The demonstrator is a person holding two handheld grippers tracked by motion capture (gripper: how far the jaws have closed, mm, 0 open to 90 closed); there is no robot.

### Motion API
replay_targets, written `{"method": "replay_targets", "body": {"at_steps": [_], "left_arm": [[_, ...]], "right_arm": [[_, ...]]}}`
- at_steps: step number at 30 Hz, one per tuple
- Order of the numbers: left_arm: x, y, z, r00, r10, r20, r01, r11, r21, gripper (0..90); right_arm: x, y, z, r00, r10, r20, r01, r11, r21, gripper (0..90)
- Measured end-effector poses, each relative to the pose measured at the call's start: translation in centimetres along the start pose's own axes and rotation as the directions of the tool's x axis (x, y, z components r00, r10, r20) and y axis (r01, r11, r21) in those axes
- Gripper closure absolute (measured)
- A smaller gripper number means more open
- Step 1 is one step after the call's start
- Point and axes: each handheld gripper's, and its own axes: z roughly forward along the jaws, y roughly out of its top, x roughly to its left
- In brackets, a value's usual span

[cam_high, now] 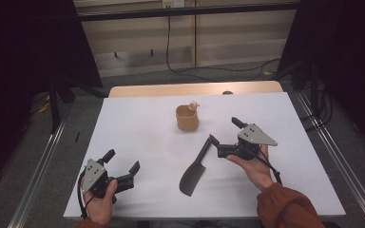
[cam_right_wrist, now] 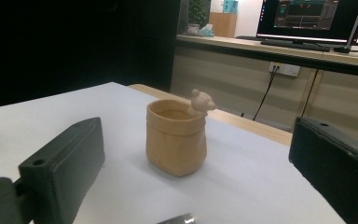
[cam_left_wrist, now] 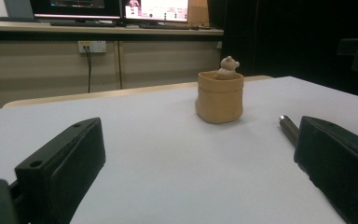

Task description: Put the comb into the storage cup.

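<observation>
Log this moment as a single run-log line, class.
left tool: open, empty | right tool: open, empty | cleaver: flat on table, ungrasped | tan cup: upright, bear figure on rim

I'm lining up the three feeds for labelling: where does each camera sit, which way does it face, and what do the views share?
High view: above the person's side, looking forward and down on the white table; both hands show, left gripper and right gripper open.
Left gripper view: low over the table, facing the tan cup; its own jaws show.
Right gripper view: low, closer to the cup, facing the far desk; its own jaws show.
Shared: the cup; the cleaver.
</observation>
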Motion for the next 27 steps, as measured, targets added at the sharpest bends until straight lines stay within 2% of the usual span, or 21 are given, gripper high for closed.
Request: {"method": "replay_targets", "body": {"at_steps": [8, 17, 19, 23, 25, 27], "left_arm": [[0.1, 0.0, 0.0, 1.0, 0.003, 0.0, -0.003, 1.0, 0.003, 2.0], [0.0, -0.1, 0.1, 1.0, 0.001, 0.005, -0.001, 1.0, 0.006, 2.0], [0.1, -0.1, 0.1, 1.0, 0.001, 0.004, -0.001, 1.0, 0.008, 2.0], [0.1, -0.1, 0.1, 1.0, -0.001, 0.008, 0.001, 1.0, 0.009, 2.0], [0.0, -0.1, 0.2, 0.9999, 0.0, 0.011, 0.0, 1.0, 0.009, 2.0], [0.0, -0.1, 0.2, 0.9999, -0.001, 0.013, 0.001, 1.0, 0.009, 2.0]], "right_arm": [[-0.3, 0.6, 1.8, 0.9998, 0.016, -0.006, -0.016, 1.0, 0.005, 2.7], [-0.2, 1.4, 4.0, 0.9995, 0.025, -0.017, -0.025, 1.0, -0.017, 2.9], [-0.2, 1.4, 4.4, 0.9986, 0.042, -0.032, -0.042, 0.999, -0.009, 4.3], [-0.2, 1.0, 4.7, 0.9983, 0.042, -0.041, -0.042, 0.999, 0.022, 7.8], [-0.1, 0.8, 4.8, 0.9976, 0.04, -0.057, -0.038, 0.999, 0.037, 13.8], [-0.1, 0.9, 4.8, 0.9974, 0.034, -0.064, -0.032, 0.999, 0.03, 17.8]]}}
